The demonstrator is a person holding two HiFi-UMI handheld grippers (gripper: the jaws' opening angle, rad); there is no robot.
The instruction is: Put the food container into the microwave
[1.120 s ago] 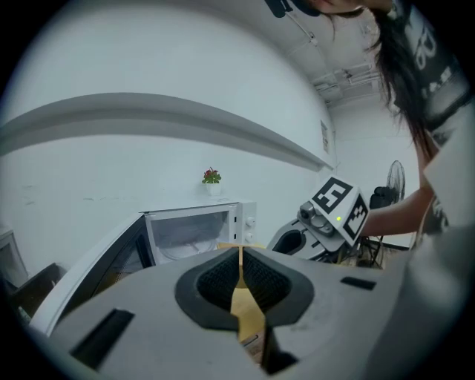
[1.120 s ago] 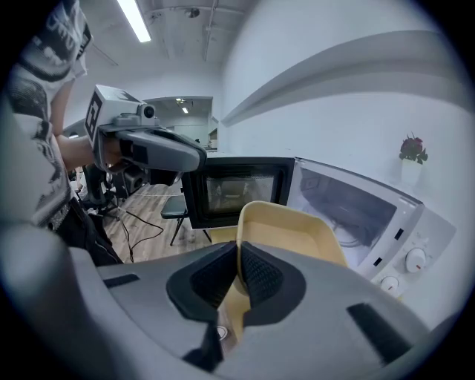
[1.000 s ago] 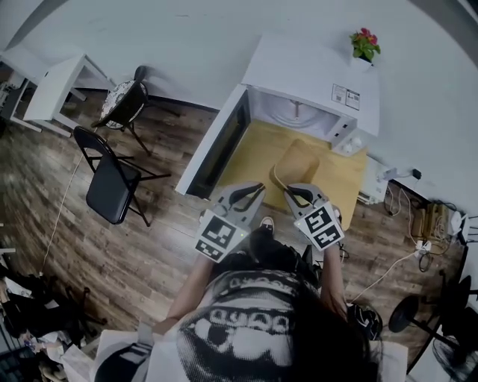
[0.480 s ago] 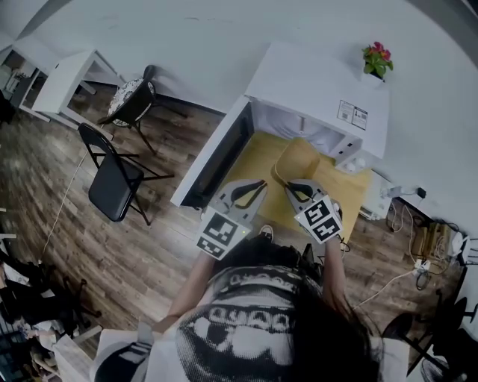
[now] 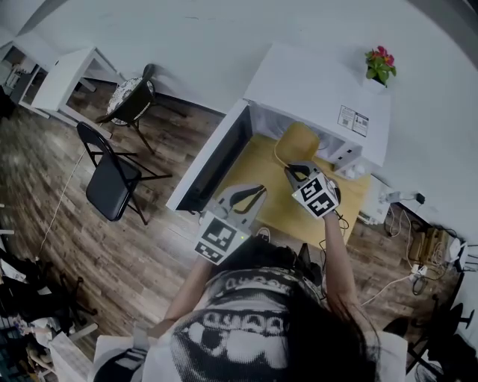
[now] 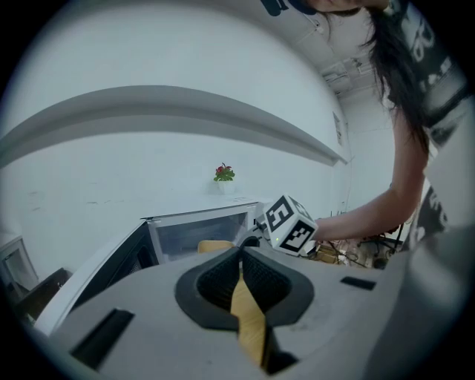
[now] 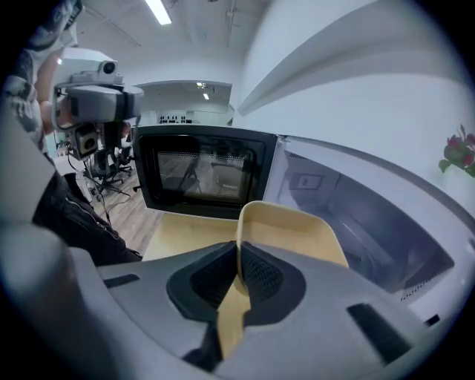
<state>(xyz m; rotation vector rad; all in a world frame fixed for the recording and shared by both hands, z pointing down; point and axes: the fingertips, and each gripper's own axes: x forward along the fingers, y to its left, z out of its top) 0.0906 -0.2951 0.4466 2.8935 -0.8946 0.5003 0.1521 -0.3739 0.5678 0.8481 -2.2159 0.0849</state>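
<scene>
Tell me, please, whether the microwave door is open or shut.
Open. The microwave door stands swung out to the left, exposing the white cavity, toward which the right gripper holds the food container.

Left tool [image 5: 258, 191] low by the torso, jaws together; right tool [image 5: 291, 168] outstretched, jaws pinched on food container [image 5: 297, 142]

An office-like workroom: white desk [image 5: 71, 73], folding chair [image 5: 112, 183], strip lights [image 7: 158, 10], microwave [image 5: 314, 82] on a yellow table [image 5: 261, 171].

Grey left tool [image 5: 249, 196], right tool [image 5: 299, 171], marker cubes [image 5: 219, 239], black-and-white printed shirt [image 5: 239, 328]
</scene>
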